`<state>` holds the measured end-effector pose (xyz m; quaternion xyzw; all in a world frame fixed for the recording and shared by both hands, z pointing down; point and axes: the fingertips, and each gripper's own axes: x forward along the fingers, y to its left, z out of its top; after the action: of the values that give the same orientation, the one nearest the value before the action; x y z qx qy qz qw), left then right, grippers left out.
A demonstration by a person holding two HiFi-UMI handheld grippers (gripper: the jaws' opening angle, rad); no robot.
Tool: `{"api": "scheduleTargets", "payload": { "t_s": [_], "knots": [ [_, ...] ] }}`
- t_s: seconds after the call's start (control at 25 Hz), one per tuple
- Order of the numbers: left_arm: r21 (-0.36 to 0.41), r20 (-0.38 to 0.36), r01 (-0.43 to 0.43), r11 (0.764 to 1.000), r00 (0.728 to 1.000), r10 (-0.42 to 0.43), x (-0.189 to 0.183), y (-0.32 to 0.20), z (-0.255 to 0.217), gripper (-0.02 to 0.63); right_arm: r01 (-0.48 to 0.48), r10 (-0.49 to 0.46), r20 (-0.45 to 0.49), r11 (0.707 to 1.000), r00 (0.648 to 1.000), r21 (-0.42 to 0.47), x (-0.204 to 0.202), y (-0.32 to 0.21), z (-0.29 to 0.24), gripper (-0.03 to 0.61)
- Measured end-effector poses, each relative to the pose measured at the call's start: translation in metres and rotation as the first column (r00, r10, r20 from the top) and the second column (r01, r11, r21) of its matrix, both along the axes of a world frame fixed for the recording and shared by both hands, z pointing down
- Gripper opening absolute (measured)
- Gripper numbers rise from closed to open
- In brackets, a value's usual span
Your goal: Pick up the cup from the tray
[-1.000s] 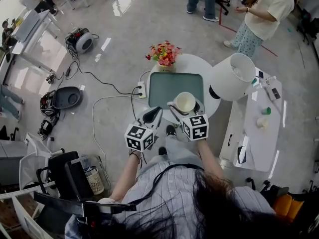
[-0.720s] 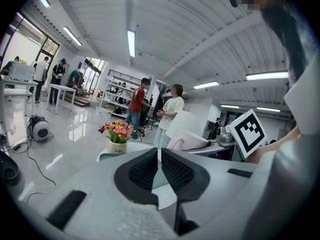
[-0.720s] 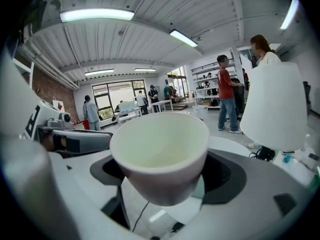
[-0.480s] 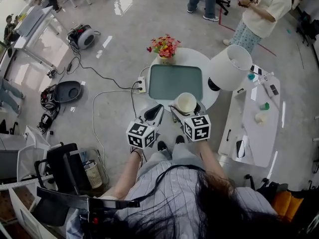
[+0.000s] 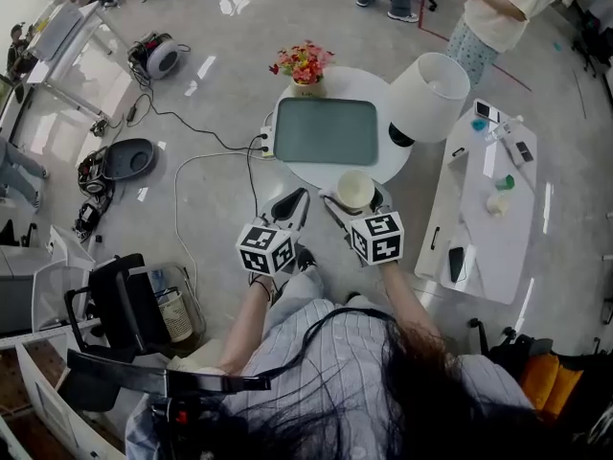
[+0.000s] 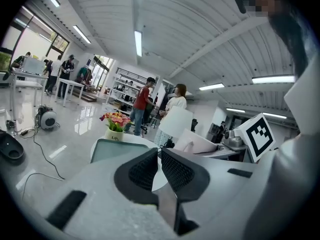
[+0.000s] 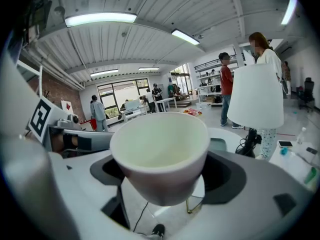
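Note:
A cream cup [image 5: 355, 190] [image 7: 160, 156] is held upright between the jaws of my right gripper [image 5: 355, 201], lifted clear of the table's near edge. It is empty inside in the right gripper view. The grey-green tray [image 5: 327, 131] [image 6: 116, 150] lies bare on the round white table [image 5: 370, 85]. To the left of the cup, my left gripper [image 5: 292, 205] [image 6: 158, 170] hovers off the table with its jaws nearly together and nothing between them.
A vase of flowers [image 5: 303, 65] stands at the table's far left edge and a white lamp [image 5: 427, 97] at its right. A white side table [image 5: 484, 209] with small items is to the right. A power strip [image 5: 265, 142] and cables lie on the floor. People stand beyond.
The cup, held in my right gripper, has come back off the tray and toward me past the table's near edge. The left gripper drew back alongside it.

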<state>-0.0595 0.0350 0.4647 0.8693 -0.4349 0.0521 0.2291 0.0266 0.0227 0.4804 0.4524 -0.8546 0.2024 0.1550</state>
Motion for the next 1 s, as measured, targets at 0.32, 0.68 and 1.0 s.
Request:
{"api": "scheduleTargets", "payload": {
  "t_s": [0.32,0.68,1.0],
  "knots": [
    [0.006,0.009,0.037,0.999,0.999,-0.037,0.051,0.061,-0.002,0.014,0.053,-0.053,-0.006,0.999,0.999,-0.01,0.05,0.07,0.005,0.417],
    [0.015,0.018,0.09,0.996,0.996,-0.09,0.093,0.149,0.003,0.014,0.115,-0.114,0.007,0.993,0.993,-0.01,0.085,0.146,0.014,0.418],
    [-0.008,0.024,0.122,0.993,0.992,-0.122,0.123,0.221,0.01,0.014,0.156,-0.156,-0.013,0.988,0.988,-0.005,0.112,0.21,0.016,0.417]
  ]
}}
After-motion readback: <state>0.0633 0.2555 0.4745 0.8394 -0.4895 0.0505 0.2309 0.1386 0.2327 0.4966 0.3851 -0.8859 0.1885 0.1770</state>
